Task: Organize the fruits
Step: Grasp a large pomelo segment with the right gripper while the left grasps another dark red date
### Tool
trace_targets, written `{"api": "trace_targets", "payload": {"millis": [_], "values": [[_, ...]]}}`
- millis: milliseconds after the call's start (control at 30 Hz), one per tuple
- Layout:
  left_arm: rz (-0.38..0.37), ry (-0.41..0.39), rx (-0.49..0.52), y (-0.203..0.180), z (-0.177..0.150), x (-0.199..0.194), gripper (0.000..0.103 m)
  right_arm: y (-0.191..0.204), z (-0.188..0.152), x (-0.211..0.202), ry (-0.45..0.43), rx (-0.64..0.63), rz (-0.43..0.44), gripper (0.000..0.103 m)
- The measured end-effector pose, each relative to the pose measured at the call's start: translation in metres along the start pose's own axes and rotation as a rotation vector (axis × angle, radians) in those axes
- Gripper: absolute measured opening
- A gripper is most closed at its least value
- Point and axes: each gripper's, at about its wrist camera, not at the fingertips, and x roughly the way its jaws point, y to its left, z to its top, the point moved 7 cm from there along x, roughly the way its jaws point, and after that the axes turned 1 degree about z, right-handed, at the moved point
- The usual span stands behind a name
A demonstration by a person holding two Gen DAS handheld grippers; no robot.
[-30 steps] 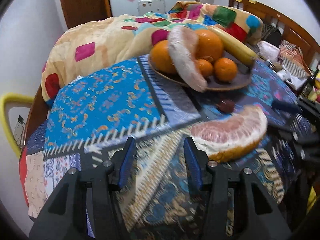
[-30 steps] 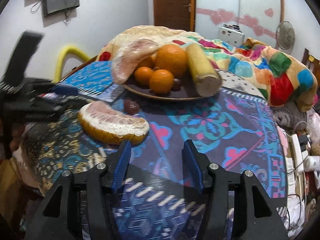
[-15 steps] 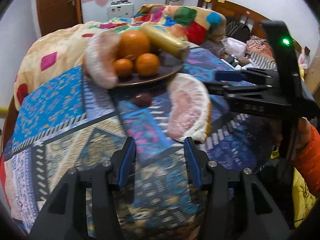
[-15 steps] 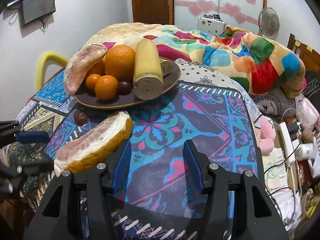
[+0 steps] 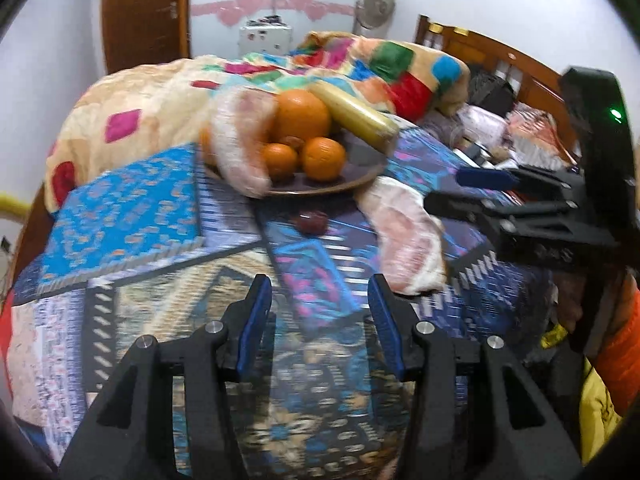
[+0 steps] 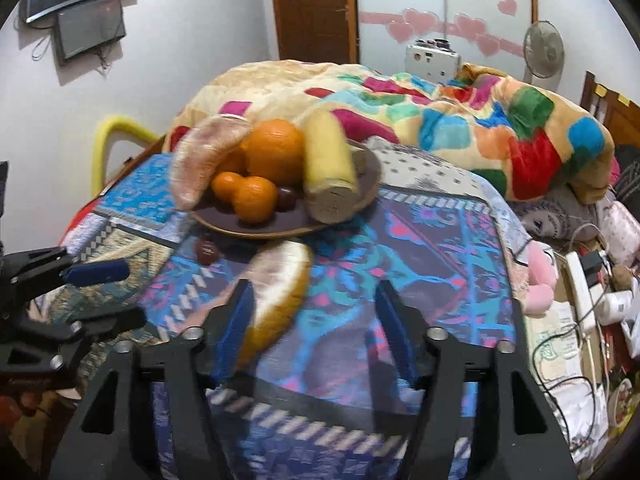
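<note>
A brown plate [image 5: 352, 178] [image 6: 368, 184] holds a big orange [image 5: 302, 114] [image 6: 274, 156], two small oranges [image 5: 322, 158] [image 6: 254, 198], a pomelo wedge [image 5: 236, 144] [image 6: 200, 160] and a yellow banana-like piece [image 5: 356, 118] [image 6: 328, 172]. A loose pomelo wedge [image 5: 408, 240] [image 6: 280, 292] lies on the patterned cloth below the plate. A small dark red fruit [image 5: 310, 222] [image 6: 206, 250] lies beside it. My left gripper [image 5: 318, 320] is open and empty. My right gripper [image 6: 316, 320] is open, its left finger against the loose wedge's near end.
The patterned cloth [image 6: 420, 240] covers a raised surface. A colourful blanket [image 6: 440, 120] is heaped behind the plate. Cables, a power strip [image 6: 584, 288] and clutter lie at the right. A yellow frame [image 6: 104, 140] stands at the left.
Both grippers have swung toward the loose pomelo wedge. The right gripper has closed in, so the wedge's end now sits by its left finger. Neither gripper has closed.
</note>
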Motion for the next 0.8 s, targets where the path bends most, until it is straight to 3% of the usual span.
{"api": "trace_targets", "payload": {"millis": [67,367,800], "values": [[0.010,-0.003,-0.016,0.008,0.000,-0.002,0.050,0.011,0.002,0.004,-0.011,-0.004,0.006,0.072],[0.034,-0.002,-0.045,0.030,-0.007,-0.002,0.050,0.033,-0.007,0.041,0.065,-0.037,-0.010,0.075],[0.022,0.011,-0.020,0.017,-0.001,0.013,0.050,-0.013,-0.024,0.017,0.092,-0.043,-0.037,0.076]]}}
